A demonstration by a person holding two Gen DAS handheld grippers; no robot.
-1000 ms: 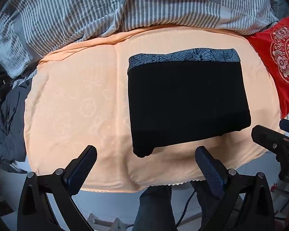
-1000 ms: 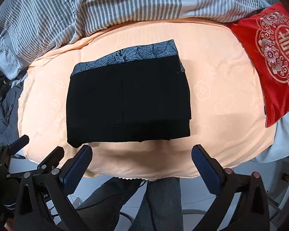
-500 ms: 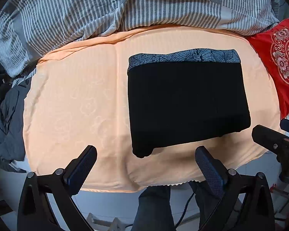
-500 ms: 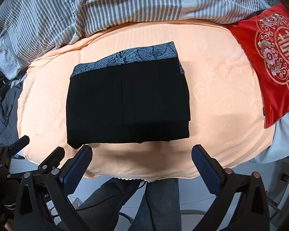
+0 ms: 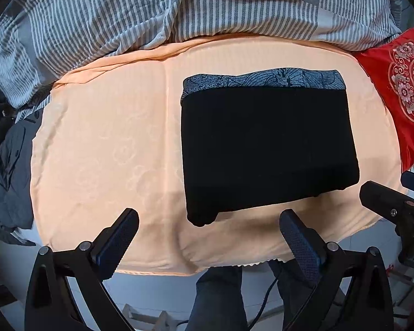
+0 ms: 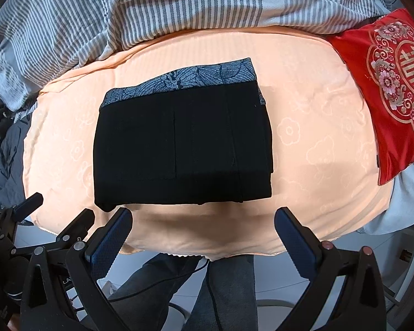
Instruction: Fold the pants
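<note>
The black pants [image 5: 267, 149] lie folded into a neat rectangle on the peach blanket [image 5: 110, 151], with a grey patterned waistband [image 5: 265, 78] along the far edge. They also show in the right wrist view [image 6: 182, 149]. My left gripper [image 5: 208, 237] is open and empty, held above the blanket's near edge, short of the pants. My right gripper [image 6: 204, 234] is open and empty, also back from the pants' near edge. The right gripper's fingers [image 5: 383, 201] show at the right of the left wrist view.
A grey striped duvet [image 5: 179, 8] is bunched along the far side. A red embroidered cushion [image 6: 394, 82] lies at the right. Dark grey clothes [image 5: 5, 165] are heaped at the left. The person's legs [image 6: 207, 289] and floor show below the bed's edge.
Almost nothing has changed. Both grippers stay open and hover in place; the view has drifted very slightly. The pants have not moved.
</note>
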